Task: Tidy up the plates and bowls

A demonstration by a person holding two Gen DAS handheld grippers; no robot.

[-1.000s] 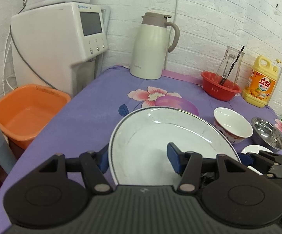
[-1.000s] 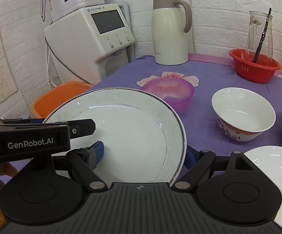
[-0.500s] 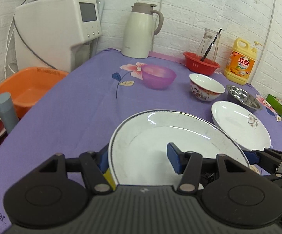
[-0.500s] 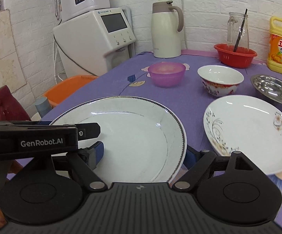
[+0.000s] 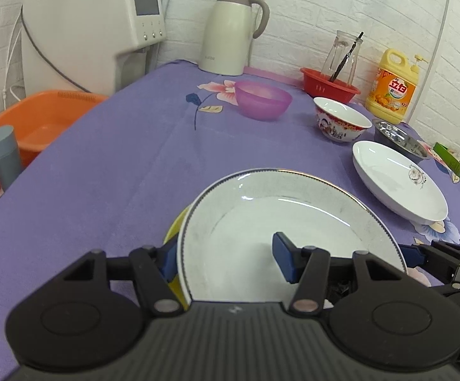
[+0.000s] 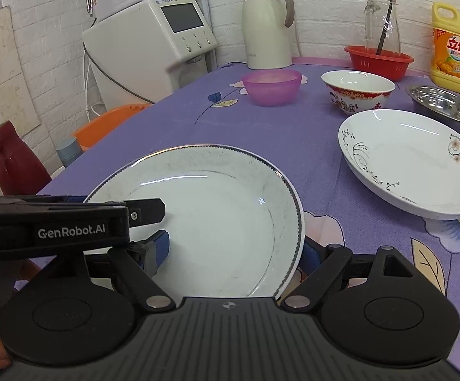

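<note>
Under the white plate (image 5: 280, 222) pinched at opposite rims by both grippers' fingers, only the left wrist view shows a yellow edge (image 5: 174, 228).

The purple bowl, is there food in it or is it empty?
Looks empty: the purple bowl shows only its pale inside from the right wrist view; its very bottom is hidden.

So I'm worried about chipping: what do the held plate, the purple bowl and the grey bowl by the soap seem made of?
Held plate: glazed ceramic, judging by its glossy white glare. Purple bowl: likely plastic, translucent and matte. Grey bowl: stainless steel, with mirror-like reflections inside.
</note>
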